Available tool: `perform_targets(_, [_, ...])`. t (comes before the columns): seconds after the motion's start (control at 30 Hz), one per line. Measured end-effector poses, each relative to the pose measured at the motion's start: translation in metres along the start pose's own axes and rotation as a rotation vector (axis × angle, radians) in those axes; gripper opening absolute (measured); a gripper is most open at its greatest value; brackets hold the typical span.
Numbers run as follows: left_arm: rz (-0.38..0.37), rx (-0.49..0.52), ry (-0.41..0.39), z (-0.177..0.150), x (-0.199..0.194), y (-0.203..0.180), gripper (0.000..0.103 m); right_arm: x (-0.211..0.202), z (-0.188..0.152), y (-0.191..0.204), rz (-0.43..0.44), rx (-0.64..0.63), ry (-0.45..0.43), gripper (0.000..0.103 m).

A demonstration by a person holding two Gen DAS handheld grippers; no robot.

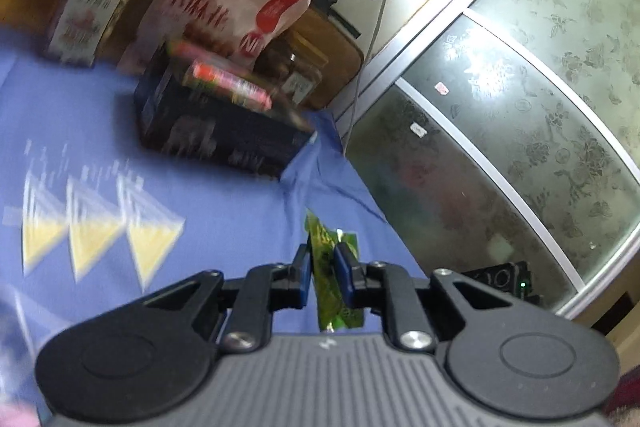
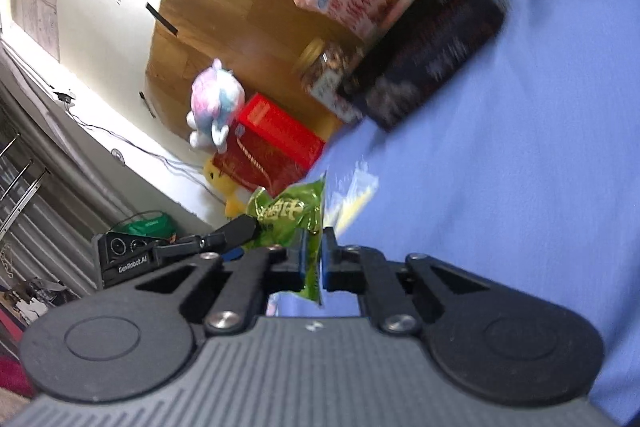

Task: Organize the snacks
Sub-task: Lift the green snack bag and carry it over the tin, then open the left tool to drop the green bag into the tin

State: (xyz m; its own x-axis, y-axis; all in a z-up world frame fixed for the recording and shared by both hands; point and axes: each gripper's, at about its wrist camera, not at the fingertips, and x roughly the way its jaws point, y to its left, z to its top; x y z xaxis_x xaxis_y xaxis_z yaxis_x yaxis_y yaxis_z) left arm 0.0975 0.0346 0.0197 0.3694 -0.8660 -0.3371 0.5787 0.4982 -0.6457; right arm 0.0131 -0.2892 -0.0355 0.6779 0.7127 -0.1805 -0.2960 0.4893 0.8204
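Both hand-held grippers, left [image 1: 322,269] and right [image 2: 311,253], are pinching the green snack packet [image 1: 326,259] shut between them, above the blue cloth [image 1: 224,203]; keeping both pinches firm should be stopping slippage before the snack pile [image 1: 224,99] ahead

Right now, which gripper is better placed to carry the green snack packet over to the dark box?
Probably left: both the left gripper and right gripper pinch the green snack packet, but the dark box lies straighter ahead of it.
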Motion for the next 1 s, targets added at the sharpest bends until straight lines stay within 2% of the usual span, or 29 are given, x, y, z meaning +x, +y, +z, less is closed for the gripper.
perform_targets(0.27, [0.084, 0.147, -0.062, 0.094, 0.042, -0.01, 0.015, 0.039, 0.09, 0.008, -0.023, -0.17, -0.074, 0.01])
perform_targets(0.43, [0.16, 0.196, -0.071, 0.135, 0.075, 0.004, 0.015, 0.076, 0.136, -0.015, -0.047, -0.186, -0.079, 0.01])
perform_targets(0.6, [0.261, 0.229, -0.046, 0.15, 0.106, 0.026, 0.018, 0.109, 0.157, -0.038, -0.115, -0.227, -0.06, 0.01])
perform_targets(0.77, [0.384, 0.238, 0.009, 0.143, 0.127, 0.045, 0.024, 0.124, 0.155, -0.04, -0.194, -0.341, -0.058, 0.014])
perform_targets(0.8, [0.416, 0.25, 0.016, 0.142, 0.13, 0.046, 0.023, 0.125, 0.152, -0.038, -0.21, -0.367, -0.067, 0.014])
perform_targets(0.87, [0.483, 0.284, 0.024, 0.136, 0.135, 0.044, 0.024, 0.124, 0.152, -0.038, -0.224, -0.386, -0.085, 0.018])
perform_targets(0.93, [0.544, 0.306, 0.038, 0.134, 0.139, 0.041, 0.025, 0.118, 0.151, -0.036, -0.247, -0.393, -0.123, 0.033])
perform_targets(1.0, [0.595, 0.327, 0.038, 0.131, 0.139, 0.035, 0.027, 0.113, 0.151, -0.032, -0.268, -0.404, -0.163, 0.036])
